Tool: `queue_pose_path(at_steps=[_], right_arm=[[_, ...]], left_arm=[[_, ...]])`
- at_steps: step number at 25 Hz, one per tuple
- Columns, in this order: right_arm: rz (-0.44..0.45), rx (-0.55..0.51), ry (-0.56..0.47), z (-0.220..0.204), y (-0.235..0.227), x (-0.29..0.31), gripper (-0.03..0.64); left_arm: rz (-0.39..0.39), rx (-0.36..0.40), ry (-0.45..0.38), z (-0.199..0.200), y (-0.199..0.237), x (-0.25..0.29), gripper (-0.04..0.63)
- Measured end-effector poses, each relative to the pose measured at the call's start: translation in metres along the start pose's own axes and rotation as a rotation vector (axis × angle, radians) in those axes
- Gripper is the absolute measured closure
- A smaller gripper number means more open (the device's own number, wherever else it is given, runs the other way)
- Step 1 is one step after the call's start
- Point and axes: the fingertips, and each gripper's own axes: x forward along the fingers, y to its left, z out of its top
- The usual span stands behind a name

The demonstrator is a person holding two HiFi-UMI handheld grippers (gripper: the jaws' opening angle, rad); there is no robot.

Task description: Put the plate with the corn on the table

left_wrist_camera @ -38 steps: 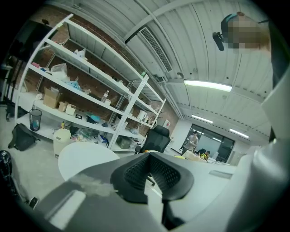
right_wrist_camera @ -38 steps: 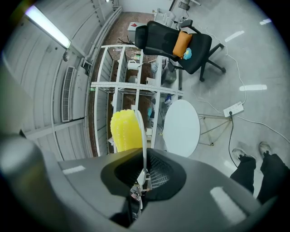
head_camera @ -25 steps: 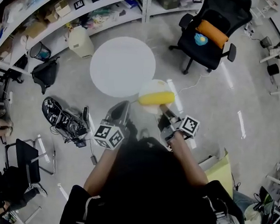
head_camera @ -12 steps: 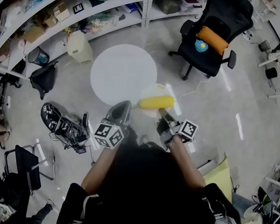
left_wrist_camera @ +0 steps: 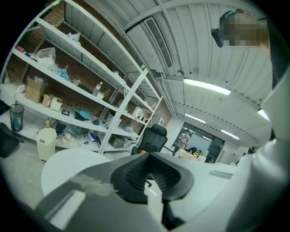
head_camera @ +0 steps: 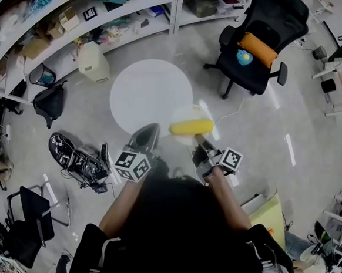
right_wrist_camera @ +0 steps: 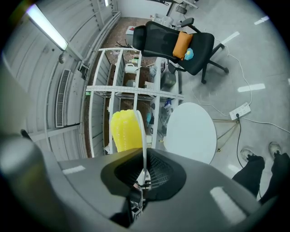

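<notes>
Right gripper view is where the grip is read. The right gripper is seen almost closed, its jaws pinched on the thin rim of the white plate. The plate is presented edge-on as a narrow line running toward twelve o'clock. The yellow corn is seen against the plate's face, at eleven o'clock of the jaws. The round white table is placed at two o'clock, apart from the plate.

Head view supplies what is lost there. The plate is shown as a disc with the corn laid across it, carried at the table's four o'clock edge, and its rim is overlapped with the tabletop's outline. Its height above the table cannot be told from this view. The left gripper is held at the table's six o'clock, near the plate but apart from it.

Left gripper view alone shows that gripper's jaws drawn together, with nothing gripped between them. The tabletop is seen at nine o'clock of them and the black office chair at twelve. Neither plate nor corn is caught in that view.
</notes>
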Motion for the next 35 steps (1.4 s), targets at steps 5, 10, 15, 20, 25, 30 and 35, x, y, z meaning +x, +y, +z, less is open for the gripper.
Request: queue_pose_path(at_steps=[5,10,15,20,25,30,35], right_arm=[[-0.001,0.009,-0.024,0.003,0.002,0.014,0.591],[-0.002,0.004,-0.045,0.009,0.005,0.031,0.591],[0.003,-0.004,-0.057,0.012,0.009,0.047,0.591],[-0.008,0.009,-0.063,0.013,0.007,0.058,0.591],[0.006,0.016,-0.049,0.018,0.006,0.069,0.591],[0.008,0.003,-0.031,0.029,-0.004,0.081,0.591],[0.003,-0.018,-0.011,0.04,-0.011,0.095,0.591]], left_arm=[[-0.027,-0.003,0.018,0.004,0.015,0.009,0.592],[-0.052,-0.005,0.038,0.014,0.032,0.018,0.592],[-0.065,-0.001,0.037,0.024,0.047,0.022,0.592],[-0.065,-0.009,0.037,0.03,0.056,0.028,0.592],[-0.055,-0.011,0.036,0.03,0.061,0.036,0.591],[-0.032,-0.008,0.026,0.029,0.071,0.046,0.592],[-0.02,-0.01,0.02,0.03,0.079,0.059,0.591]])
